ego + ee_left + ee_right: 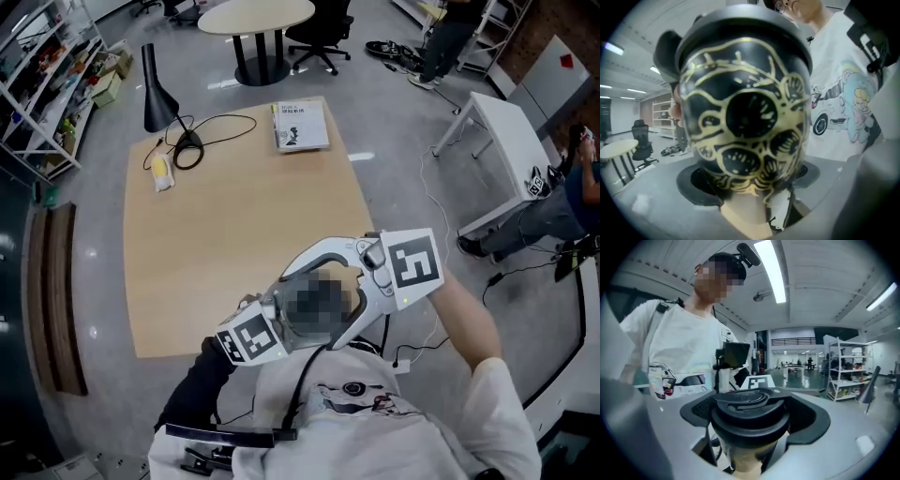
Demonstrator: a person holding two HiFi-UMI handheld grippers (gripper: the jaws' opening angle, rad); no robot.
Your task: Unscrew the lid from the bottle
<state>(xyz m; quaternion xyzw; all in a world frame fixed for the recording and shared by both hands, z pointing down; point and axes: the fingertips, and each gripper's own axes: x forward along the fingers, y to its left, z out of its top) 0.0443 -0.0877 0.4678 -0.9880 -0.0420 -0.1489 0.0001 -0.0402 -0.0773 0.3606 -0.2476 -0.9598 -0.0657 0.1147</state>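
**Close at your chest: bottle in one gripper, lid in the other**

Your white printed T-shirt (pixel 375 412) fills the bottom of the head view. Just above it, you hold both grippers together, off the near corner of the wooden table (pixel 234 225).

Your left gripper (pixel 750 178) is clamped on the bottle (pixel 745 112). Its black pads press on either side of the lower body, and the black surface with its gold line pattern fills that gripper's view.

Your right gripper (pixel 752 416) is closed around the black lid (pixel 749 404), with a pad against each side. The lid still sits on top of the bottle, with the paler body showing below it. In the head view the right gripper's curved jaws reach in from the right and meet the left gripper over the bottle, which a mosaic patch covers there.

Nothing on the table is near your hands. At the far side lie a black desk lamp (pixel 155 89) with its looped cable (pixel 220 127) and a booklet (pixel 301 125). On the floor beyond stand a round table (pixel 258 14) and an office chair (pixel 319 37).
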